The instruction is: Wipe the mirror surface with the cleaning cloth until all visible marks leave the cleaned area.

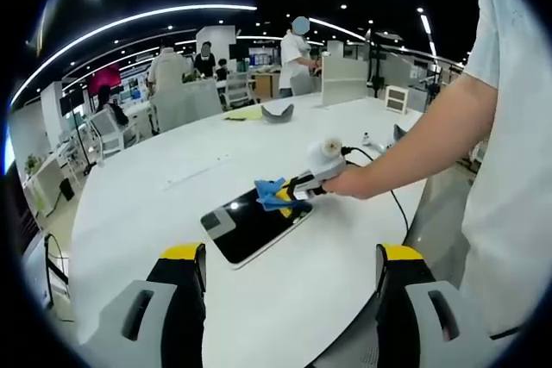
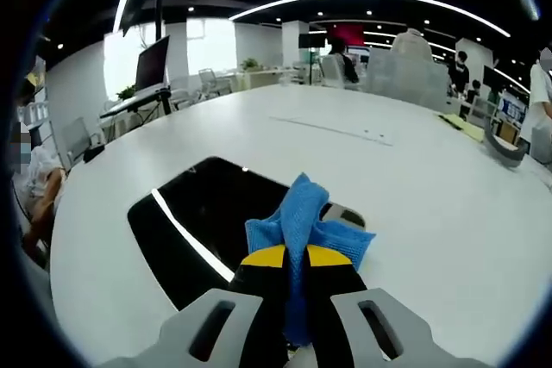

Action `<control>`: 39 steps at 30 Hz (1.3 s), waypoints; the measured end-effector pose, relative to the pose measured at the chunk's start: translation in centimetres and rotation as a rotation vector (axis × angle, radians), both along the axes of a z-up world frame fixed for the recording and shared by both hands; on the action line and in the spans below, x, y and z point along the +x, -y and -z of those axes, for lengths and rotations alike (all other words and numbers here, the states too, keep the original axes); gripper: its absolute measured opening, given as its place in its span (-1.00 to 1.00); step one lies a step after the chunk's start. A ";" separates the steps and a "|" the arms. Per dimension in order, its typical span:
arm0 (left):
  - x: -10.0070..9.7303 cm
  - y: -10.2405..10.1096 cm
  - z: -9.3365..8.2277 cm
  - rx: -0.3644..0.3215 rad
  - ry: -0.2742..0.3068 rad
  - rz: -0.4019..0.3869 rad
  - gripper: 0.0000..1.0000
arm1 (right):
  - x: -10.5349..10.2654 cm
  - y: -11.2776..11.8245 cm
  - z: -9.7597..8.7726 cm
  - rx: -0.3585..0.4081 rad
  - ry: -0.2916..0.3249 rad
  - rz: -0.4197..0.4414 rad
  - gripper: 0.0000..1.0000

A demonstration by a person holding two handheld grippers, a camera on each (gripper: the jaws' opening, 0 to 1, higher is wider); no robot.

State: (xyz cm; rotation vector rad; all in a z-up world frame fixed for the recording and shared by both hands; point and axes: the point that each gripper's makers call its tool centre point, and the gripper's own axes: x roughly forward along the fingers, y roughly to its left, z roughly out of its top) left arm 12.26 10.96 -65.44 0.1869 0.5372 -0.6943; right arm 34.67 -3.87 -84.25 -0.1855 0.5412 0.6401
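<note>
A dark rectangular mirror lies flat on the white table. In the left gripper view my right gripper, held by a hand, presses a blue cleaning cloth on the mirror's right end. In the right gripper view my right gripper is shut on the blue cloth, which rests on the mirror near its far edge. My left gripper stands open above the table's near edge, short of the mirror, with nothing between its yellow-tipped fingers.
The person's arm and white shirt fill the right side of the left gripper view. A cable trails over the table. Small objects sit at the table's far end. People and desks stand beyond.
</note>
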 end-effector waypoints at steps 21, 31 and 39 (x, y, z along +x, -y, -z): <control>0.2 -0.3 0.8 0.007 -0.022 -0.005 0.62 | 2.4 -1.2 0.0 -0.024 0.003 -0.036 -0.95; 0.5 -0.5 1.3 0.006 -0.033 -0.003 0.62 | 3.5 -1.7 0.2 -0.028 -0.002 -0.060 -0.95; 0.6 -0.4 1.5 0.007 -0.039 0.004 0.61 | 4.1 -2.1 0.2 -0.031 -0.010 -0.092 -0.95</control>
